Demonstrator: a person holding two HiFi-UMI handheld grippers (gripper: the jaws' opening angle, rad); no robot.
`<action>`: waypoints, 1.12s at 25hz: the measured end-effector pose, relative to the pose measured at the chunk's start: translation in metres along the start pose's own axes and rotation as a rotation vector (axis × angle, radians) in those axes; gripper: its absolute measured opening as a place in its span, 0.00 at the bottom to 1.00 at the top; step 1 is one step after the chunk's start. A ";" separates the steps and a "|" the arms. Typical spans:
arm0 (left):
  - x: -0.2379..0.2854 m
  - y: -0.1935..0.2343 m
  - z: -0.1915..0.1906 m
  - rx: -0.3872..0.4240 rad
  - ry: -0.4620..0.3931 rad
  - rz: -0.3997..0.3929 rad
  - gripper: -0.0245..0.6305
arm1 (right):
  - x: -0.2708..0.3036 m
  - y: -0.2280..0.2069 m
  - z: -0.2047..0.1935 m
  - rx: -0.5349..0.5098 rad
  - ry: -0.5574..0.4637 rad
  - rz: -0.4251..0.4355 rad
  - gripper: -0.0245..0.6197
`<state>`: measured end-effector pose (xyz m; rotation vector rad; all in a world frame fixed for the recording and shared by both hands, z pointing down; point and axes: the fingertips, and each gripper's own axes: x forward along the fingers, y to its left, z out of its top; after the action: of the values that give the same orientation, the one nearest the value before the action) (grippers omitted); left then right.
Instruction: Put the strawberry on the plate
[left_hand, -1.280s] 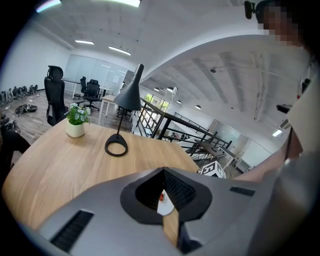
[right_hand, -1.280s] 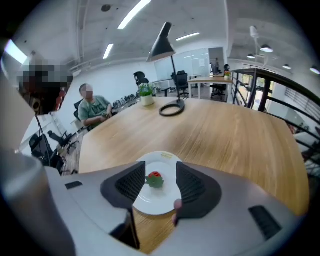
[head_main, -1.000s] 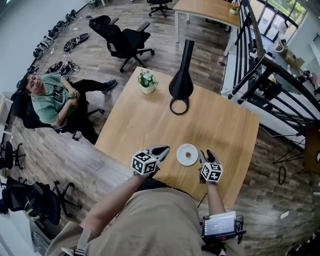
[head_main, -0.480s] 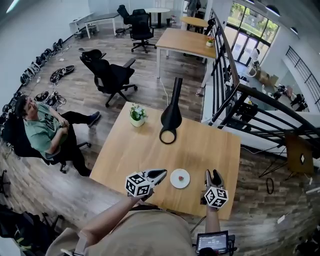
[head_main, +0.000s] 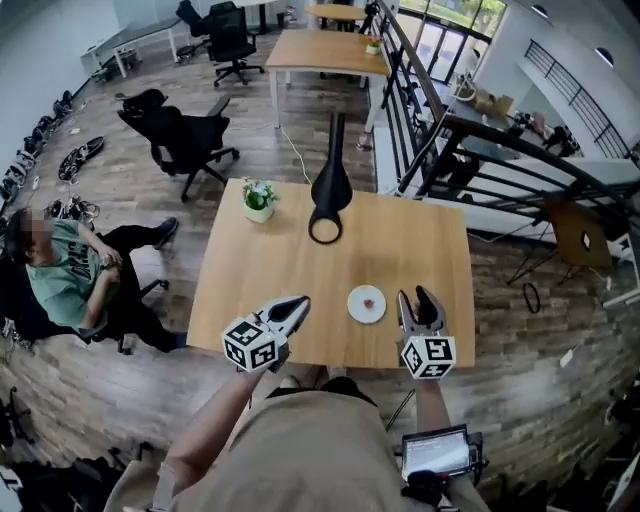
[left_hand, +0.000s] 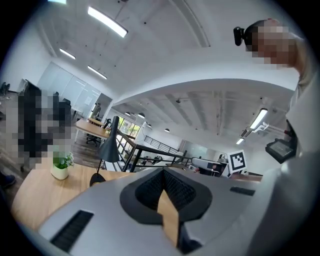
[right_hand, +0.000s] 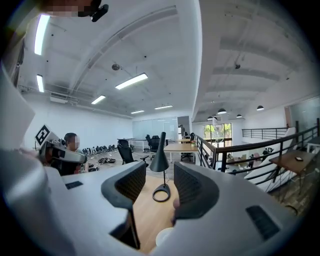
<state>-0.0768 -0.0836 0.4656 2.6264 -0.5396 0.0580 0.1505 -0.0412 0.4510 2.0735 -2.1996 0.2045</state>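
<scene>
The strawberry (head_main: 370, 301) sat on the plate (head_main: 355, 309) by the table's (head_main: 270, 260) near edge, too small to show which way it pointed. It lay between the tongs, nearer the right gripper (head_main: 414, 297), whose jaws stood apart and empty. The left gripper (head_main: 297, 304) had its jaws pressed together on nothing.

Likely open-plan office, desks (head_main: 322, 50), swivel chairs (head_main: 176, 137)
</scene>
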 end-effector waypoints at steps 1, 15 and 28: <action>-0.008 0.002 0.003 0.004 -0.008 0.000 0.04 | -0.002 0.010 0.005 -0.017 -0.001 0.007 0.31; -0.064 0.033 -0.052 0.002 0.027 0.079 0.04 | -0.039 0.091 -0.038 -0.100 0.063 0.023 0.31; -0.066 0.030 -0.059 -0.036 0.038 0.052 0.04 | -0.047 0.103 -0.058 -0.127 0.114 0.000 0.25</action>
<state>-0.1460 -0.0580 0.5227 2.5708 -0.5899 0.1134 0.0498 0.0213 0.4982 1.9455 -2.0898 0.1738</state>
